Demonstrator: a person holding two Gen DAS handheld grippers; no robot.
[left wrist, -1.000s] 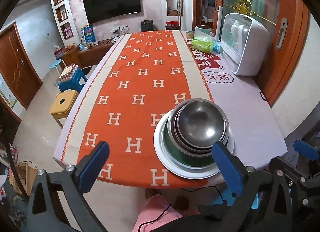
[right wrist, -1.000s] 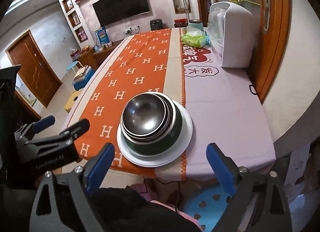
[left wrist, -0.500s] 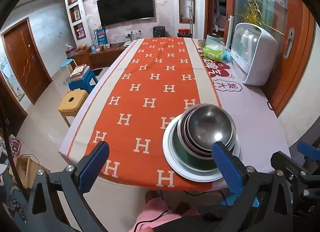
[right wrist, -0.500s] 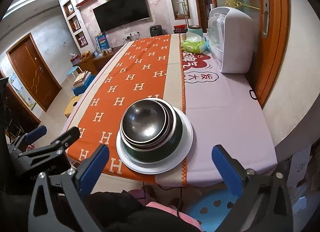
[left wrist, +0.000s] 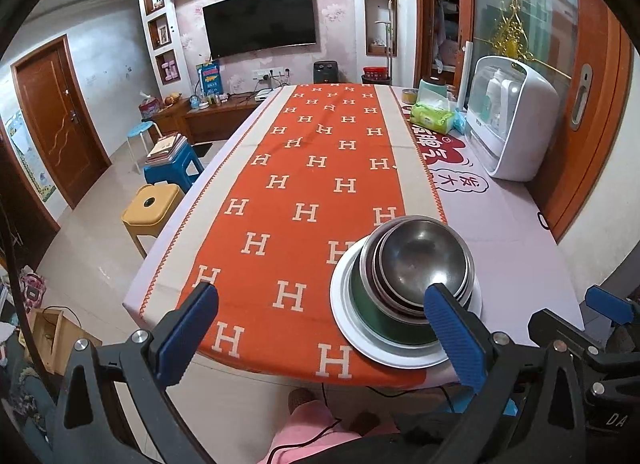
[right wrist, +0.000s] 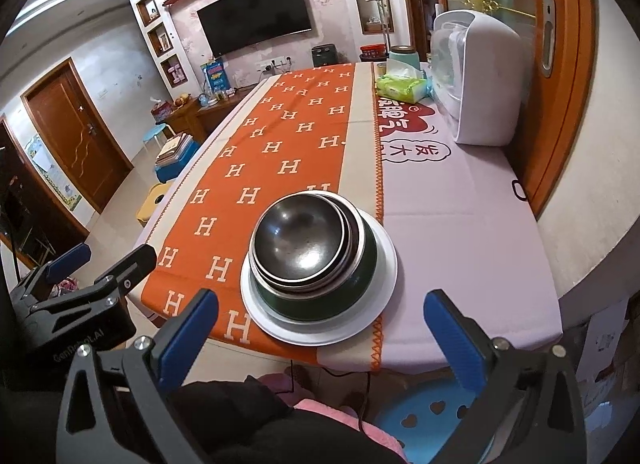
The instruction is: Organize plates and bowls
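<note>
Both tools, left (left wrist: 320,324) and right (right wrist: 320,324), hang spread apart and empty off the near edge of the surface (right wrist: 460,223). Nested bowls (right wrist: 304,248) sit on a white plate (right wrist: 384,264) close to that edge. Risk: off-centre bowls could slip, or a nudge could push the plate off.

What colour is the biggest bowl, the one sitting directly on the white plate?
Dark green bowl, clearest in the right wrist view.
</note>
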